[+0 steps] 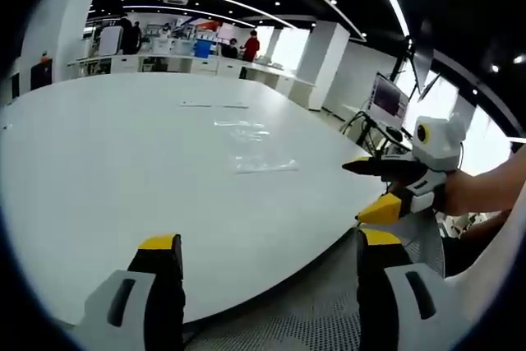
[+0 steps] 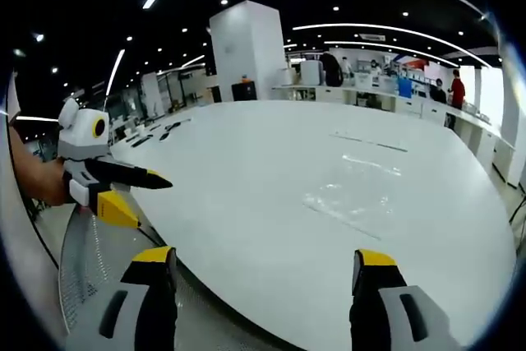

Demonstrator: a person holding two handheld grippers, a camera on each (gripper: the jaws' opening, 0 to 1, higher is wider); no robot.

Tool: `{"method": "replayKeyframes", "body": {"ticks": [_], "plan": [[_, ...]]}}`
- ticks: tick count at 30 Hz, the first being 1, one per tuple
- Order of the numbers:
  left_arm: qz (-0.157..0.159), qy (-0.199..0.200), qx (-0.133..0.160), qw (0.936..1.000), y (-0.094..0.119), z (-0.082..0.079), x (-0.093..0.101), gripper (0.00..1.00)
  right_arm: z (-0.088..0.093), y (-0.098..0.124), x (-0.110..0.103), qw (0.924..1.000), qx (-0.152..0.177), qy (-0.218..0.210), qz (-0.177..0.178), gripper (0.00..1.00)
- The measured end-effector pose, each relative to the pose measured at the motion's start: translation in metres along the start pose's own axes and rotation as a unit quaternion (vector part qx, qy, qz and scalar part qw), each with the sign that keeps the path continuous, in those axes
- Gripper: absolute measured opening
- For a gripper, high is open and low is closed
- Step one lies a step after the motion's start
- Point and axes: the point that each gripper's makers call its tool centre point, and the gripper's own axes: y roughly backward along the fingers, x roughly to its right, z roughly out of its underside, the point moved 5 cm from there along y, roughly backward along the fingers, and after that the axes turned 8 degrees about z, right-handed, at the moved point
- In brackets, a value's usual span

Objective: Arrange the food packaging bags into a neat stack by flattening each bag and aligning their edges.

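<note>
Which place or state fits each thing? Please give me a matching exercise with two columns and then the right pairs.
Things:
1. clear plastic food bags
2. left tongs
3. person in a red top
4. big white table

Places or states:
A. open, holding nothing
B. standing far behind, by the benches
C. lying flat on the white tabletop
D. under the bags, with a curved edge

Pairs: 1-C, 2-A, 3-B, 4-D

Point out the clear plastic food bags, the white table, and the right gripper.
Clear plastic food bags (image 2: 349, 195): right gripper view, middle of the nearest crinkled bag.
Large white round-edged table (image 1: 107, 170): left gripper view, bare tabletop.
Right gripper (image 1: 374, 189): left gripper view, between its black and yellow jaw tips.
</note>
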Motion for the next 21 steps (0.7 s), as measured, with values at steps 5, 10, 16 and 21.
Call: {"method": "replayKeyframes", "body": {"ticks": [5, 10, 16, 21], "plan": [[0.001, -0.001, -0.001, 1.0, -0.0001, 0.0002, 0.0014, 0.86, 0.0006, -0.0002, 0.0, 1.0, -0.001, 0.001, 0.0, 0.89], [0.001, -0.001, -0.002, 1.0, -0.0004, 0.0, 0.0018, 0.86, 0.0, -0.0002, -0.0011, 1.0, -0.002, 0.001, -0.001, 0.88], [0.001, -0.002, -0.002, 1.0, -0.0004, 0.0001, 0.0019, 0.85, 0.0011, -0.0009, 0.0002, 1.0, -0.002, 0.004, -0.001, 0.88], [0.001, -0.003, -0.001, 1.0, -0.0003, -0.0001, 0.0029, 0.85, 0.0009, -0.0005, -0.0005, 1.0, -0.003, 0.004, 0.0, 0.88]]}}
